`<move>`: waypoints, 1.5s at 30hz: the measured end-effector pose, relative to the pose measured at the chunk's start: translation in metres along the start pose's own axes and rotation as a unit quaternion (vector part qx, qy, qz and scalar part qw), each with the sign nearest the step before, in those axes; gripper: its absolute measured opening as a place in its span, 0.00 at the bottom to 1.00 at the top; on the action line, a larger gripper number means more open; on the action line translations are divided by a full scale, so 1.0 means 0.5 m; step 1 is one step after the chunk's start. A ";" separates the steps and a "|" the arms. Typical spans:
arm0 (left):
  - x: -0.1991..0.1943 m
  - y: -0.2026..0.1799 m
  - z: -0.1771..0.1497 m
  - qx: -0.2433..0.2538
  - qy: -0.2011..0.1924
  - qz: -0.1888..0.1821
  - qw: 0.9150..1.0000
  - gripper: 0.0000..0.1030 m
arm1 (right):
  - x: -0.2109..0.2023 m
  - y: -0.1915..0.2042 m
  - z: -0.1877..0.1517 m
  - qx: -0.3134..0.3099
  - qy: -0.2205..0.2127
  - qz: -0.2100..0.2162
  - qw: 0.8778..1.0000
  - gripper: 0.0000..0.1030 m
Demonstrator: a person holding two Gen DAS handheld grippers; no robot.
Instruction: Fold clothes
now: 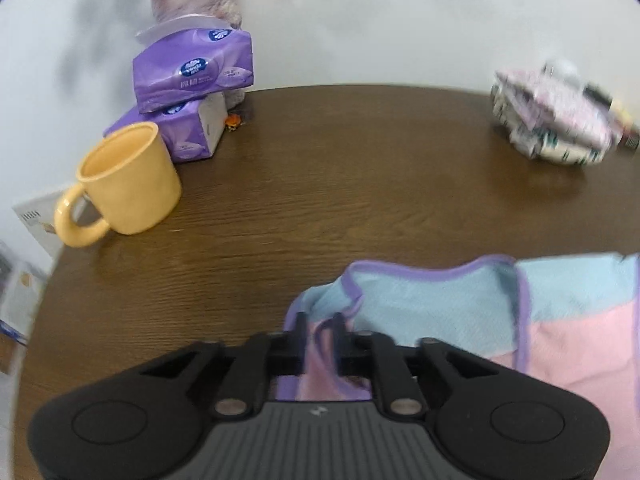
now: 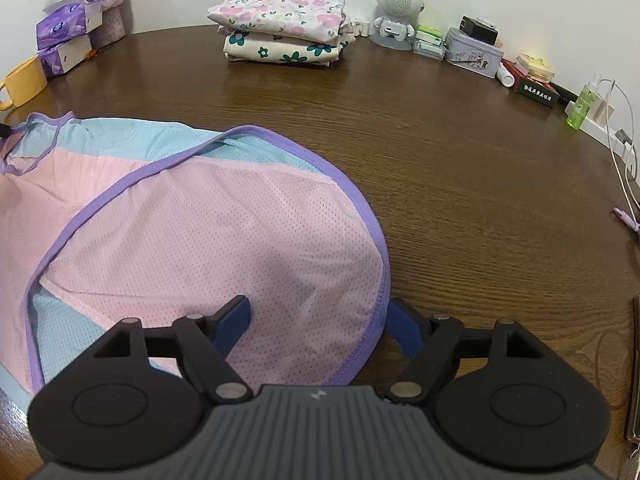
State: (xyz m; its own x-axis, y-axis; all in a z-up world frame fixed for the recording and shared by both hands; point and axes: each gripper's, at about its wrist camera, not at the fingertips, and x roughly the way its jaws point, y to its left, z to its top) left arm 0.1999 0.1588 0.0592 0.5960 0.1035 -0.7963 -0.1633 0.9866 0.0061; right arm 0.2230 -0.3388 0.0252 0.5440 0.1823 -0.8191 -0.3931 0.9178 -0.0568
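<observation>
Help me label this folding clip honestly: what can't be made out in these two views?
- Left gripper grip: garment sits between its fingers, but whether the pads press it is unclear.
- Folded stack: blurred in the left wrist view.
- Garment's near edge: hidden under the right gripper body.
- Red box lettering: too small.

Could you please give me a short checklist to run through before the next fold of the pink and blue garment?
1. Left gripper has fabric between its jaws: ok; whether the pads press, cannot tell.
2. Right gripper jaws open around the garment hem: ok.
3. Garment lying flat: not ok, corner bunched.
4. Bare table beyond the garment: ok.
5. Yellow mug apart from the cloth: ok.
6. Folded stack clear of it: ok.
</observation>
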 end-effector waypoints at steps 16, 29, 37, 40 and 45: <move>-0.030 -0.166 0.014 0.142 0.014 -0.138 0.980 0.41 | 0.003 0.008 0.008 -0.008 0.003 0.001 1.000 0.75; 0.110 -0.208 0.089 0.049 0.057 -0.164 0.984 0.01 | 0.004 -0.003 0.005 -0.007 0.001 0.013 1.000 0.76; 0.110 -0.195 0.104 0.017 0.045 -0.187 0.981 0.41 | -0.024 -0.006 0.053 0.033 -0.022 0.069 0.997 0.73; 0.115 -0.199 0.103 0.015 0.052 -0.176 0.983 0.42 | -0.022 0.015 0.109 0.044 -0.036 0.116 0.992 0.73; 0.139 -0.189 0.112 -0.016 0.063 -0.183 0.981 0.41 | 0.063 0.047 0.195 0.073 -0.006 0.149 0.986 0.61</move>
State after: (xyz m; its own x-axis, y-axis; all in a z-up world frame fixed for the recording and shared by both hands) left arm 0.3006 0.0800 0.0369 0.5183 -0.2761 -0.8094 0.0187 0.9499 -0.3121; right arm 0.3030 -0.2770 0.0538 0.4288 0.4548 -0.7806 -0.4263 0.8637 0.2690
